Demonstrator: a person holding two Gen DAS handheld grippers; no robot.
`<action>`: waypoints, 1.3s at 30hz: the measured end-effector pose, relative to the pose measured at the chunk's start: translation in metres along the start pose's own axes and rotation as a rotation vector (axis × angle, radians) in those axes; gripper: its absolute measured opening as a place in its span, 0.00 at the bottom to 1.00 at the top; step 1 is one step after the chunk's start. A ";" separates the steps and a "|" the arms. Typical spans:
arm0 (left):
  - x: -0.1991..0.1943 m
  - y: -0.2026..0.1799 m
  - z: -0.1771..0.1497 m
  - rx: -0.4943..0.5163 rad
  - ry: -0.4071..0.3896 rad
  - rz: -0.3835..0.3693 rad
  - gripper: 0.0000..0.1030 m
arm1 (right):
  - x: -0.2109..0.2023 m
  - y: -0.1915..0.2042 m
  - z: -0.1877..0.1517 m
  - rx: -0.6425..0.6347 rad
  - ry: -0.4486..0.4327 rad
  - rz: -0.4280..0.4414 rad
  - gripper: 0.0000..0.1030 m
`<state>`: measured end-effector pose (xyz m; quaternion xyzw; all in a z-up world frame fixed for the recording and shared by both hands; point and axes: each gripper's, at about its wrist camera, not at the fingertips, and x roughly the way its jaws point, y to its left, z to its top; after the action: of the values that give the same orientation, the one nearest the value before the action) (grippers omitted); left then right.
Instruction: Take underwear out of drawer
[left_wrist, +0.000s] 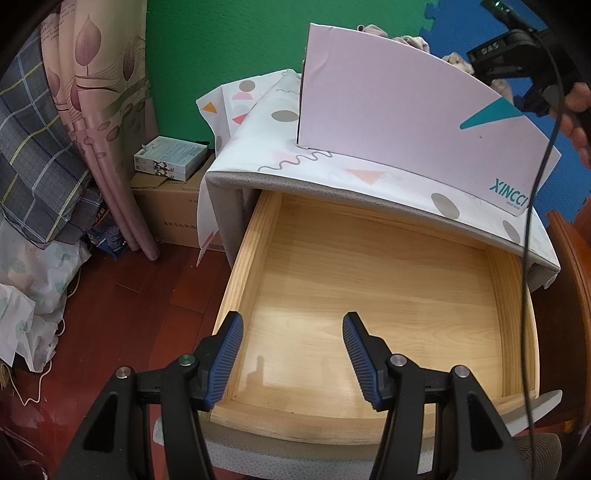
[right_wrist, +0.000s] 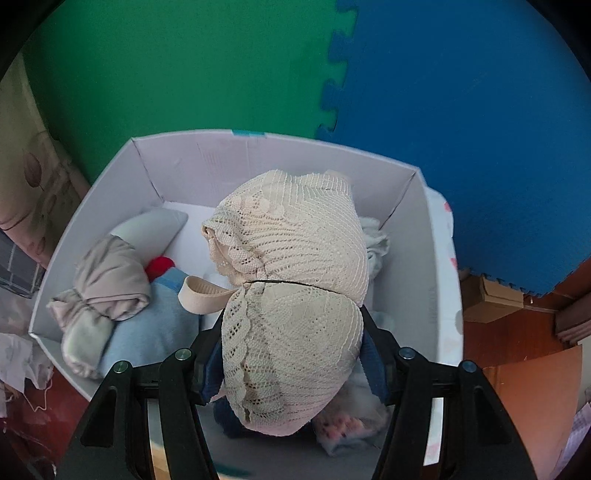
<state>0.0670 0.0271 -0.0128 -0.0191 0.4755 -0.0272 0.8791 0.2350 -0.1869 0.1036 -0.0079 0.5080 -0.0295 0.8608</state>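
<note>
The wooden drawer (left_wrist: 369, 295) stands pulled out of the cloth-covered cabinet, its floor bare. My left gripper (left_wrist: 293, 325) hovers over the drawer's front, open, with nothing between its blue pads. Up at the far right of the left wrist view, the right gripper's black body (left_wrist: 517, 62) shows above the white box (left_wrist: 406, 110), its jaws hidden there. In the right wrist view my right gripper (right_wrist: 291, 350) is shut on a beige lace bra (right_wrist: 295, 288), which hangs over the open white box (right_wrist: 436, 258). The bra covers the fingertips.
Inside the box lie a folded grey garment (right_wrist: 107, 280), a light blue piece (right_wrist: 162, 325) and other bundled underwear. A curtain (left_wrist: 92, 110), a carton (left_wrist: 173, 210) with small packets and piled bedding (left_wrist: 37, 166) stand left of the cabinet. Green and blue foam mats line the wall.
</note>
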 end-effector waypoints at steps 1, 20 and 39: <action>-0.001 0.001 0.000 -0.003 -0.002 -0.002 0.56 | 0.002 0.000 -0.001 0.004 0.002 0.002 0.57; -0.002 0.001 -0.001 -0.007 -0.016 0.002 0.56 | -0.063 0.001 -0.037 0.001 -0.170 0.031 0.83; -0.017 -0.010 -0.012 0.043 -0.040 -0.030 0.56 | -0.072 -0.039 -0.275 0.219 -0.216 0.075 0.95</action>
<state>0.0471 0.0183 -0.0046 -0.0079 0.4570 -0.0500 0.8880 -0.0421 -0.2169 0.0350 0.1017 0.4063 -0.0515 0.9066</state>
